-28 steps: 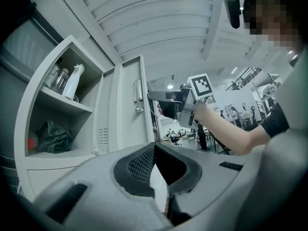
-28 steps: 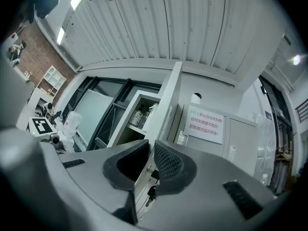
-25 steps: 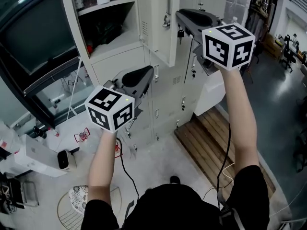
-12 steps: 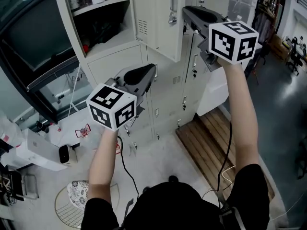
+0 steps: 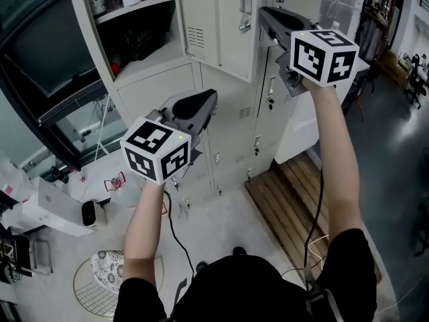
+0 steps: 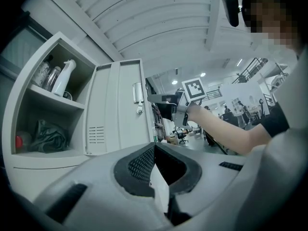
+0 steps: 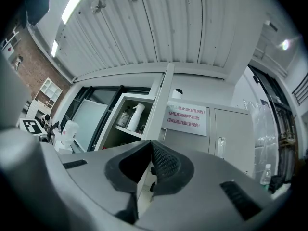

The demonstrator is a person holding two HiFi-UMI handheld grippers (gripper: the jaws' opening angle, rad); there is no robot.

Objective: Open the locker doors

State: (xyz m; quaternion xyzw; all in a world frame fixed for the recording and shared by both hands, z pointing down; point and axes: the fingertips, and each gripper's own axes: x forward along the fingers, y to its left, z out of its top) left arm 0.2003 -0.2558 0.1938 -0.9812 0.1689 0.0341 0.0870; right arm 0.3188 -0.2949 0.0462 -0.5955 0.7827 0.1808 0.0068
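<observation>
Pinching locker door (image 5: 221, 32) edge, right fingers (image 7: 166, 165) just closing shut; left fingers (image 6: 139, 165) together, empty, lower.

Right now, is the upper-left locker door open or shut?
Open. The locker door stands swung out to the side, baring the shelf with a white spray bottle on it.
</observation>
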